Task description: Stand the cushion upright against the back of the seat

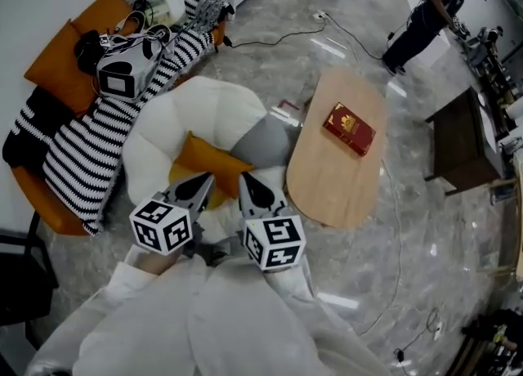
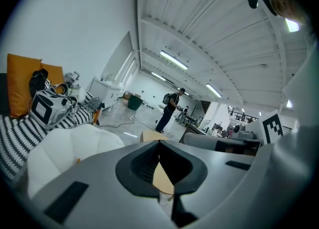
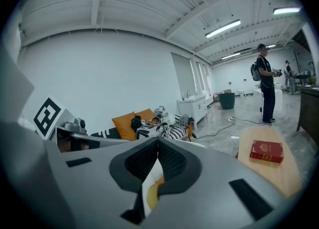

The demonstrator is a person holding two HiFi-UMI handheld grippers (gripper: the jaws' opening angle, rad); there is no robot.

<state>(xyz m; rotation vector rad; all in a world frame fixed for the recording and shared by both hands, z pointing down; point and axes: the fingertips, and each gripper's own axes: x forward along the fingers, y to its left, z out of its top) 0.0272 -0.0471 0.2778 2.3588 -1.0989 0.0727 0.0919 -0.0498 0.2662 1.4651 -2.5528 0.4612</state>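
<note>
Right by the cushion [image 1: 206, 162], left gripper [image 1: 207, 178] and right gripper [image 1: 244, 177] sit side by side, tipped slightly down, jaws closed, empty.

Orange cushion [image 1: 206, 163] lying on white padded seat [image 1: 194, 111].

The cushion [image 1: 208, 162] is coloured orange, and a yellow piece is seen at its lower edge; the armchair [image 1: 159, 133] under it is creamy white; a plain grey pillow [image 1: 265, 139] is seen beside it; the blanket [image 1: 90, 149] is patterned with black and white stripes; the sofa cushions [image 1: 65, 55] are orange; the oval table [image 1: 327, 178] is of pale wood colour; the book [image 1: 349, 128] is red with a gold mark; the floor [image 1: 425, 235] is marbled in grey; the left gripper [image 1: 204, 182] and the right gripper [image 1: 245, 180] are grey, lined with black inside the jaws; their cubes [image 1: 163, 223] are white, marked with black squares.
</note>
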